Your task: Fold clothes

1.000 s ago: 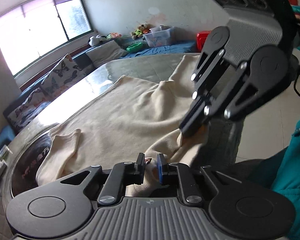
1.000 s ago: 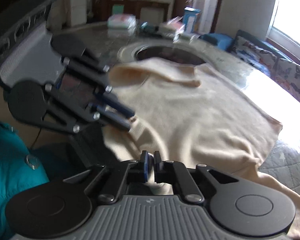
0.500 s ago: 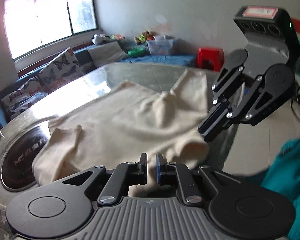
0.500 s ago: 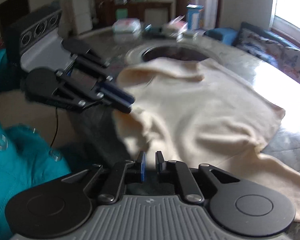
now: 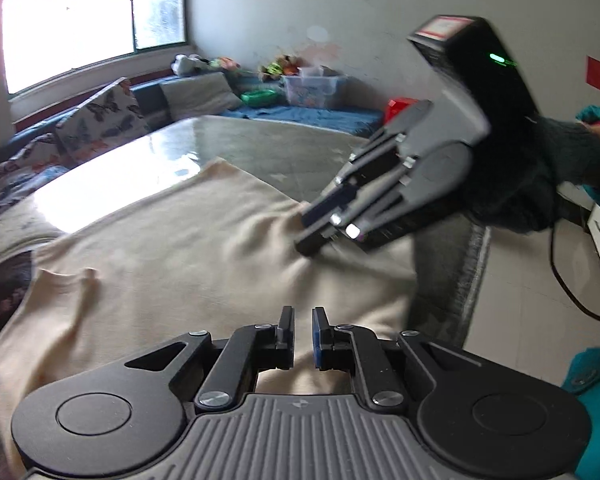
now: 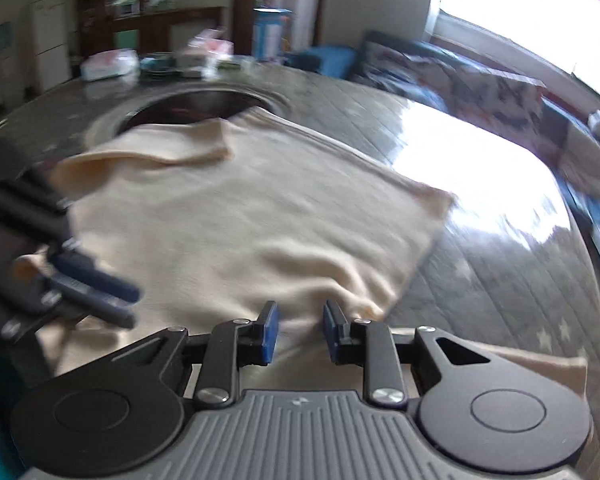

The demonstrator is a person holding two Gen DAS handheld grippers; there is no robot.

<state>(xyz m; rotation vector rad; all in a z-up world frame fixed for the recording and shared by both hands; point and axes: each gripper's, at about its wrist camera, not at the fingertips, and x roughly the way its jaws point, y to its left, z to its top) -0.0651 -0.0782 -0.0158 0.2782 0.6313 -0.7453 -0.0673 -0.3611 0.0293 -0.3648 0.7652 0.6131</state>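
A cream garment [image 5: 160,260] [image 6: 240,208] lies spread on the round table [image 5: 260,148] [image 6: 500,280], one sleeve folded across its far end. My left gripper [image 5: 303,332] [image 6: 130,306] hovers over the near part. Its jaws are shut to a narrow slit and hold nothing. My right gripper [image 6: 300,332] [image 5: 303,232] is tipped down onto the rumpled cloth near the table's edge. Its jaws are opening; a ridge of cloth lies just ahead of the pads, which do not press on it. A gloved hand [image 5: 540,184] holds the right gripper.
A dark round inset [image 6: 188,104] sits in the table's middle, partly under the garment. Boxes and packets [image 6: 108,64] stand at the far rim. A sofa with butterfly cushions [image 5: 100,116] runs under the window. The table edge drops to tiled floor [image 5: 520,300].
The right gripper's jaws were shut a second ago and now stand apart. Both grippers have swung in from the table's near edge over the garment. The cloth that hung there now lies on the table.
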